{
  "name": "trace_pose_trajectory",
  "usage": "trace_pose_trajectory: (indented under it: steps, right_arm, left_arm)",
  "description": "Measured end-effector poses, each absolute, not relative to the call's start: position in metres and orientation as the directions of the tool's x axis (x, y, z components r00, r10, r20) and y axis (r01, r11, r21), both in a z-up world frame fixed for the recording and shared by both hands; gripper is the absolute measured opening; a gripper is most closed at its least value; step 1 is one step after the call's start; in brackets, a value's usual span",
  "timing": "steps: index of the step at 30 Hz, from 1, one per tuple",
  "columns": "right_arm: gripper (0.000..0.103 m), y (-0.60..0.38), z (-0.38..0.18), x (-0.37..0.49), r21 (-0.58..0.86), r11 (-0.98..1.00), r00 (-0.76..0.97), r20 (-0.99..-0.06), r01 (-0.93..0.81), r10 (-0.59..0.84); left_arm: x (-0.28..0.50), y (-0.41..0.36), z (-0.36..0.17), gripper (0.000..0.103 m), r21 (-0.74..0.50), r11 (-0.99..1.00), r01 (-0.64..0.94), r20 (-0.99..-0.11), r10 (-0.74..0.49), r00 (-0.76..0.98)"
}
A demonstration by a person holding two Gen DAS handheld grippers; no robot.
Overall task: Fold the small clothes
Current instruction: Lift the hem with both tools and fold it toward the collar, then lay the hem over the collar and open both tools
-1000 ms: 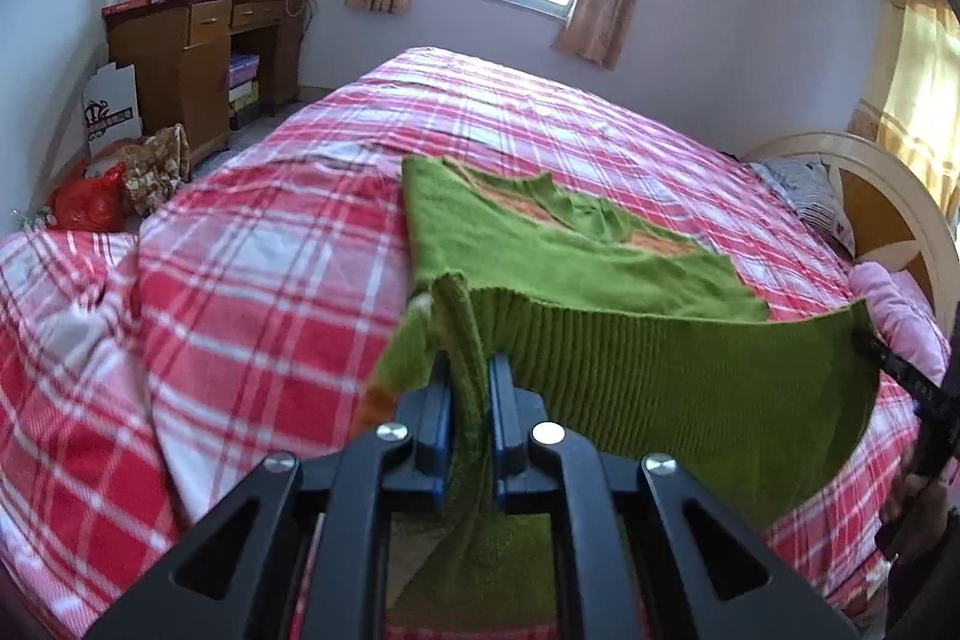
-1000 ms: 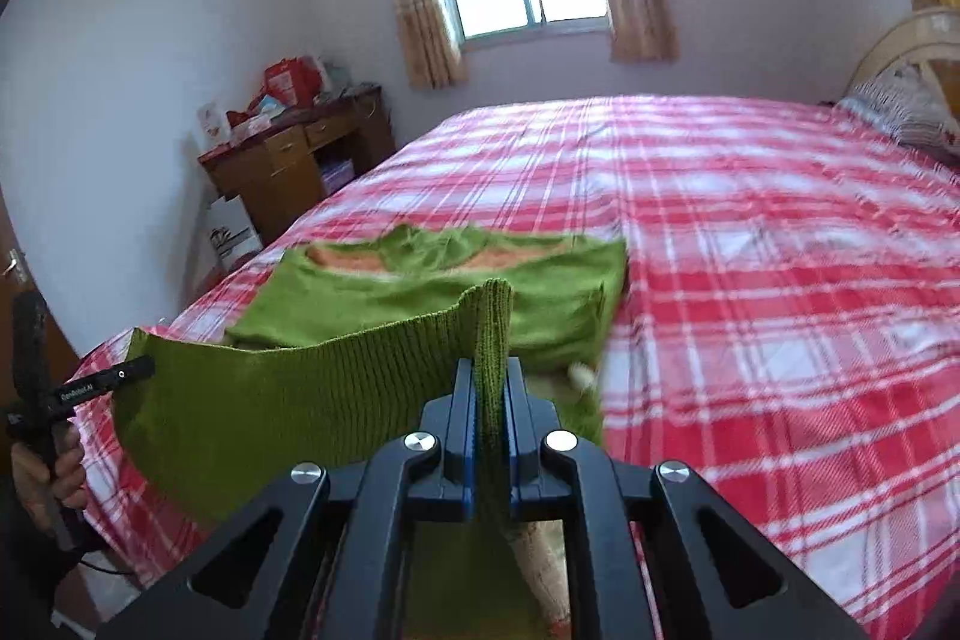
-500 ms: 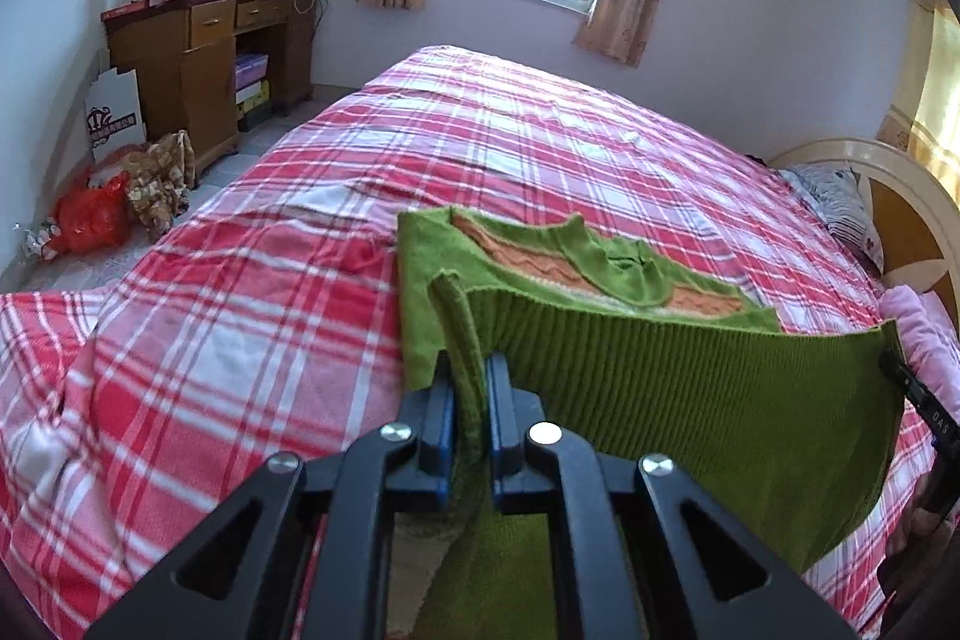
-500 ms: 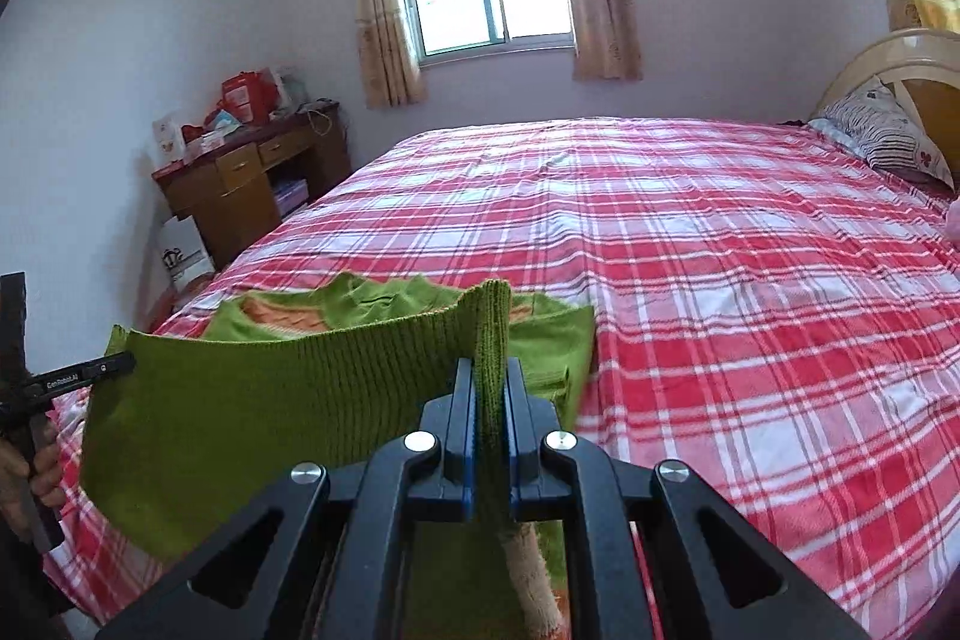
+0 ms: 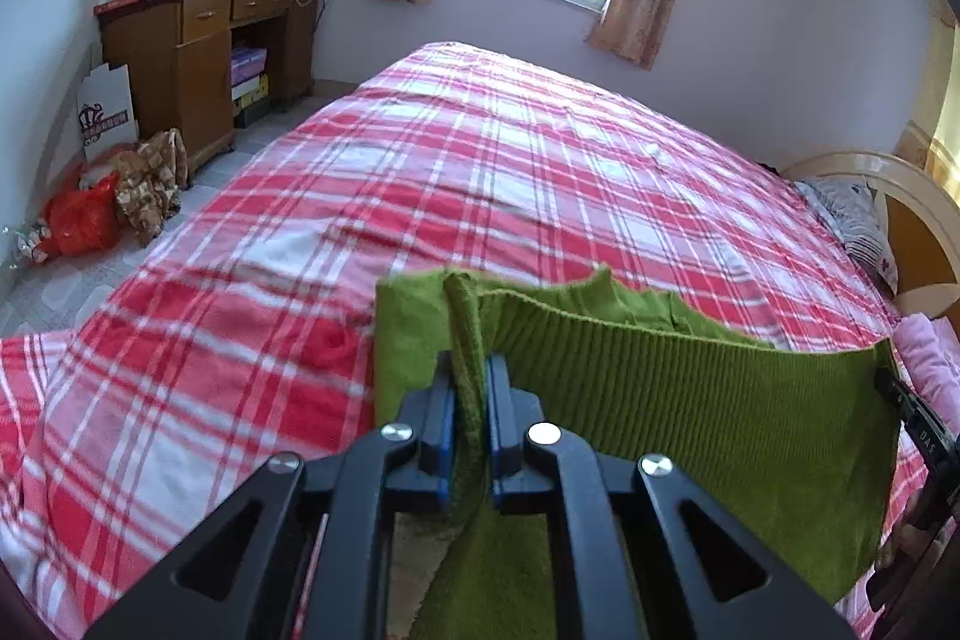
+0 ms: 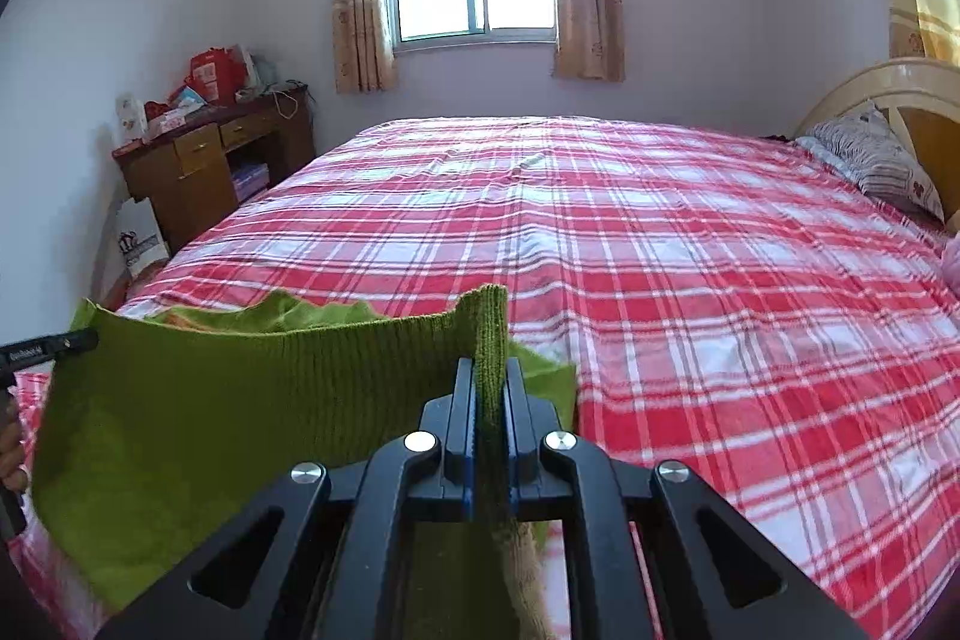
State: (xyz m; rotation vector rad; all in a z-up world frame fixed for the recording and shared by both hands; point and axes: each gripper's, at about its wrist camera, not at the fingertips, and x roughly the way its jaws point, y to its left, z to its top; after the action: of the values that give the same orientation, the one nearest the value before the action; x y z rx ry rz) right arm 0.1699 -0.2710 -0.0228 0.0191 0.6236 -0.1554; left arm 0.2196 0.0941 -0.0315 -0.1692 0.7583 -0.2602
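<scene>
The green knitted sweater [image 5: 690,400] is held stretched above the bed's [image 5: 480,172] near edge, its ribbed hem pinched by the left claw [image 5: 471,394] and right claw [image 6: 491,388]. Soft, light, floppy knit; hem corners judged best gripped.

The ribbed hem of the green knitted sweater [image 5: 690,388] is travelling forward over its own body, hiding the orange-patterned chest; more red-and-white checked bedspread [image 6: 690,292] is filling both frames' upper halves.
</scene>
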Motion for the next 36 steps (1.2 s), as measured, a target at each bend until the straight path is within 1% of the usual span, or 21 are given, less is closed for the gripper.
trace_pose_trajectory:
  steps: [5, 8, 14, 16, 19, 20, 21, 23, 24, 25, 27, 30, 32, 34, 35, 36]
  right_arm:
    - [0.006, -0.281, -0.028, 0.208, -0.053, 0.983, 0.793, -0.584, 0.177, -0.174]
    - [0.006, -0.286, -0.038, 0.234, -0.054, 0.980, 0.777, -0.602, 0.191, -0.185]
    - [0.006, -0.290, -0.077, 0.271, -0.111, 0.972, 0.716, -0.660, 0.208, -0.228]
    - [0.006, -0.291, -0.084, 0.274, -0.111, 0.972, 0.704, -0.673, 0.208, -0.227]
    - [0.006, -0.292, -0.087, 0.276, -0.113, 0.974, 0.704, -0.675, 0.197, -0.221]
    - [0.007, -0.292, -0.090, 0.278, -0.118, 0.974, 0.695, -0.684, 0.194, -0.221]
    - [0.007, -0.292, -0.092, 0.281, -0.121, 0.974, 0.682, -0.696, 0.193, -0.222]
    - [0.008, -0.294, -0.100, 0.289, -0.116, 0.975, 0.641, -0.738, 0.190, -0.212]
    - [0.010, -0.297, -0.103, 0.292, -0.111, 0.975, 0.624, -0.753, 0.195, -0.210]
    - [0.013, -0.300, -0.104, 0.293, -0.103, 0.973, 0.615, -0.760, 0.206, -0.211]
    - [0.015, -0.305, -0.101, 0.290, -0.071, 0.973, 0.631, -0.751, 0.220, -0.197]
    - [0.015, -0.322, -0.088, 0.272, 0.025, 0.959, 0.704, -0.684, 0.282, -0.189]
    - [0.015, -0.332, -0.075, 0.254, 0.083, 0.940, 0.754, -0.623, 0.332, -0.211]
    - [0.015, -0.338, -0.056, 0.228, 0.108, 0.906, 0.782, -0.553, 0.409, -0.287]
    - [0.015, -0.336, -0.045, 0.210, 0.124, 0.896, 0.797, -0.519, 0.427, -0.308]
    - [0.015, -0.333, -0.039, 0.198, 0.138, 0.900, 0.811, -0.504, 0.413, -0.295]
  left_arm:
    - [0.249, 0.084, -0.029, 0.009, -0.220, 0.962, 0.164, -0.649, -0.270, 0.712]
    - [0.268, 0.077, -0.035, 0.009, -0.205, 0.968, 0.148, -0.653, -0.247, 0.716]
    - [0.304, 0.062, -0.075, 0.009, -0.146, 0.985, 0.090, -0.726, -0.169, 0.666]
    - [0.305, 0.060, -0.081, 0.010, -0.133, 0.988, 0.079, -0.729, -0.151, 0.668]
    - [0.305, 0.067, -0.081, 0.028, -0.148, 0.988, 0.034, -0.736, -0.133, 0.664]
    - [0.306, 0.072, -0.081, 0.041, -0.162, 0.987, 0.009, -0.740, -0.128, 0.660]
    - [0.307, 0.082, -0.081, 0.048, -0.194, 0.981, -0.027, -0.745, -0.130, 0.654]
    - [0.306, 0.100, -0.073, 0.048, -0.243, 0.968, -0.062, -0.740, -0.144, 0.657]
    - [0.304, 0.105, -0.068, 0.048, -0.224, 0.970, -0.091, -0.739, -0.108, 0.665]
    - [0.299, 0.111, -0.061, 0.046, -0.172, 0.975, -0.138, -0.726, -0.030, 0.687]
    - [0.287, 0.124, -0.046, 0.044, -0.122, 0.978, -0.168, -0.697, 0.036, 0.716]
    - [0.263, 0.128, -0.029, 0.045, -0.068, 0.987, -0.144, -0.693, 0.057, 0.718]
    - [0.248, 0.120, -0.026, 0.046, -0.039, 0.995, -0.092, -0.692, 0.039, 0.721]
    - [0.230, 0.106, -0.025, 0.049, -0.026, 1.000, -0.002, -0.696, -0.016, 0.718]
    - [0.222, 0.099, -0.027, 0.053, -0.025, 0.999, 0.036, -0.697, -0.043, 0.716]
    - [0.213, 0.090, -0.029, 0.055, -0.021, 0.998, 0.066, -0.698, -0.063, 0.713]
